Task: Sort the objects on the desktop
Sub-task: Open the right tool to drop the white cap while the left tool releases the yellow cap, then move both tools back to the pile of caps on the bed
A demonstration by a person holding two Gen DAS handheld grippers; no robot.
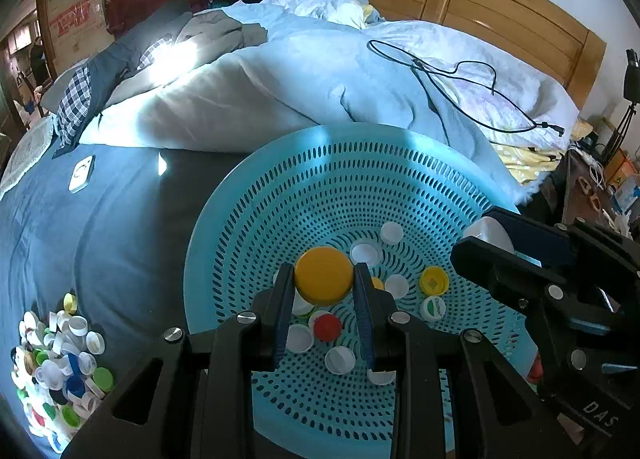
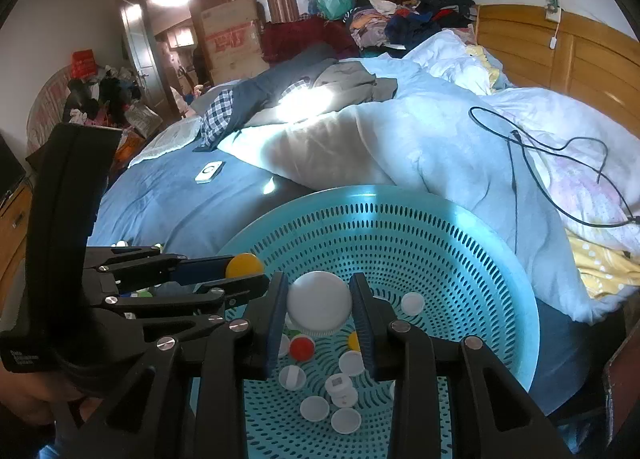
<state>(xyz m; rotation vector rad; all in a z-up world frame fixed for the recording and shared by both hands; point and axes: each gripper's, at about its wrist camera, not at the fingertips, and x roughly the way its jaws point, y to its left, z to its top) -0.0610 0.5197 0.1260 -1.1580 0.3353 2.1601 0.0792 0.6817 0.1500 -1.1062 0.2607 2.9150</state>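
Observation:
My left gripper (image 1: 324, 279) is shut on a yellow bottle cap (image 1: 323, 274) and holds it above the blue perforated basket (image 1: 304, 187). My right gripper (image 2: 319, 305) is shut on a white bottle cap (image 2: 319, 301) above the same basket (image 2: 460, 243). Several loose caps lie in the basket's bottom, among them a red cap (image 1: 327, 327), white caps (image 1: 340, 359) and a yellow cap (image 1: 434, 280). In the left wrist view the right gripper (image 1: 486, 239) shows at the right with its white cap. In the right wrist view the left gripper (image 2: 244, 269) shows at the left with its yellow cap.
A pile of mixed caps (image 1: 56, 367) lies on the blue bedsheet left of the basket. A rumpled light-blue quilt (image 1: 304, 83) with a black cable (image 1: 460, 75) lies behind the basket. A small white device (image 1: 81, 173) sits on the sheet. A wooden headboard (image 1: 500, 3) stands behind.

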